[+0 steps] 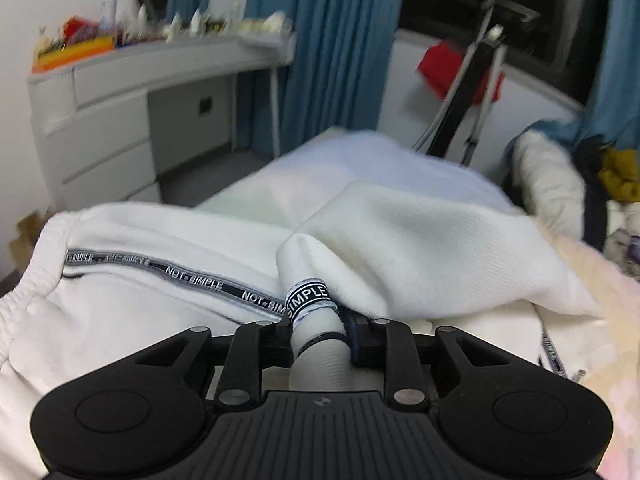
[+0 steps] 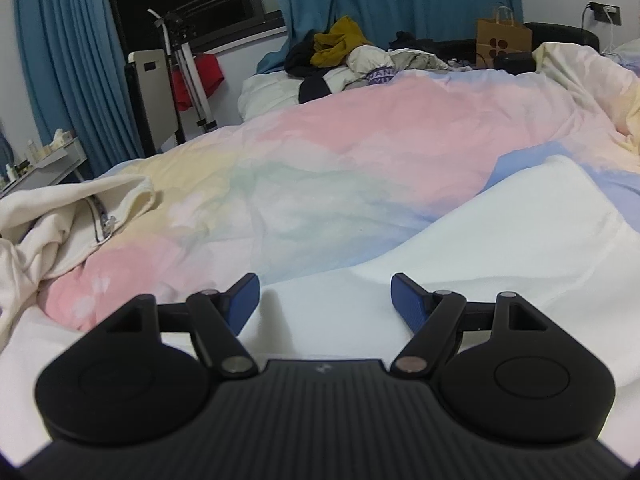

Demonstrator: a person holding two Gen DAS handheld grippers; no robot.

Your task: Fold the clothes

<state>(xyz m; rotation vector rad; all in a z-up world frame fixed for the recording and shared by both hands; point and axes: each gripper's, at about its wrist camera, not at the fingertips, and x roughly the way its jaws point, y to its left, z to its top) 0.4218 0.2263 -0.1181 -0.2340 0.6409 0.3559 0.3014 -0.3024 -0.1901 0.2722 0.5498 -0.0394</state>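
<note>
White track pants with a black "NOT-SIMPLE" side stripe lie spread on the bed in the left wrist view. My left gripper is shut on a bunched ribbed cuff of the pants, lifted slightly above the fabric. In the right wrist view my right gripper is open and empty, hovering over white fabric on the bed. A crumpled cream garment lies at the left.
A pastel duvet covers the bed. A clothes pile and a paper bag sit at its far side. A grey desk with drawers, a tripod and blue curtains stand beyond the bed.
</note>
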